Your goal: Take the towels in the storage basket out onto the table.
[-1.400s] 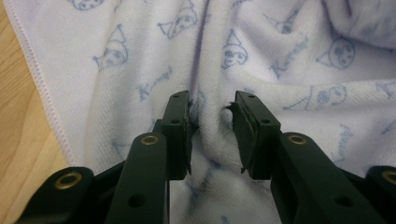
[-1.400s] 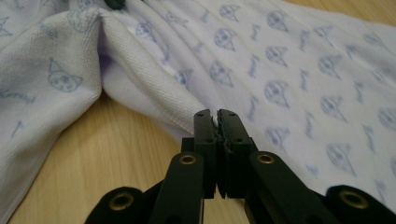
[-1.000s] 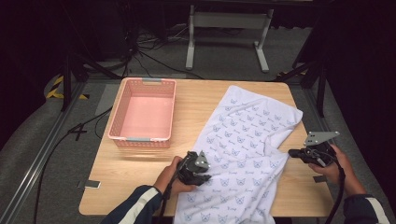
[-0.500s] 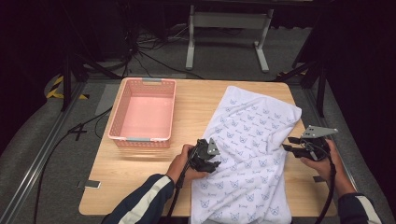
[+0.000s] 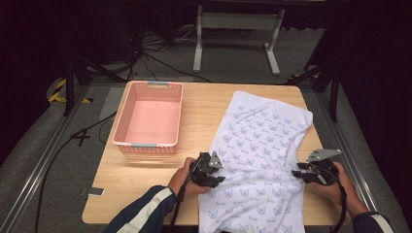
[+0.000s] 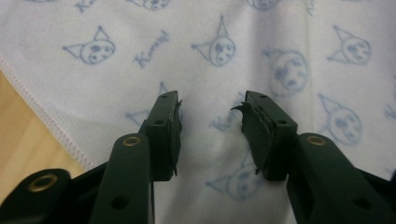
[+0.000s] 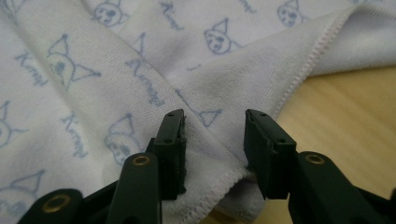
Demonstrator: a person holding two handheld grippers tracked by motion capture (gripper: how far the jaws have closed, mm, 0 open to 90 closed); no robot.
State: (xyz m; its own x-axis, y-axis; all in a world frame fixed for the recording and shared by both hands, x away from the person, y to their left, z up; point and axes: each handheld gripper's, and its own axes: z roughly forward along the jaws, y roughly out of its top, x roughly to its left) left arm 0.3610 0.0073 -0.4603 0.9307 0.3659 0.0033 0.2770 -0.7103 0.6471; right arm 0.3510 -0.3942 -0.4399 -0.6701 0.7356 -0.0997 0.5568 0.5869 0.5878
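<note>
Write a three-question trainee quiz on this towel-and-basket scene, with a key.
1. True or false: the pink basket holds the towel.
2. Which claw is at the towel's hemmed edge over bare wood? A) left claw B) right claw
3. Fill in: the towel's near end hangs over the table's ____ edge.

Key:
1. False; the basket is empty and the towel lies spread on the table beside it.
2. B; the right gripper view shows a folded hem between its open jaws, wood beyond.
3. Front, the person's side.
</note>
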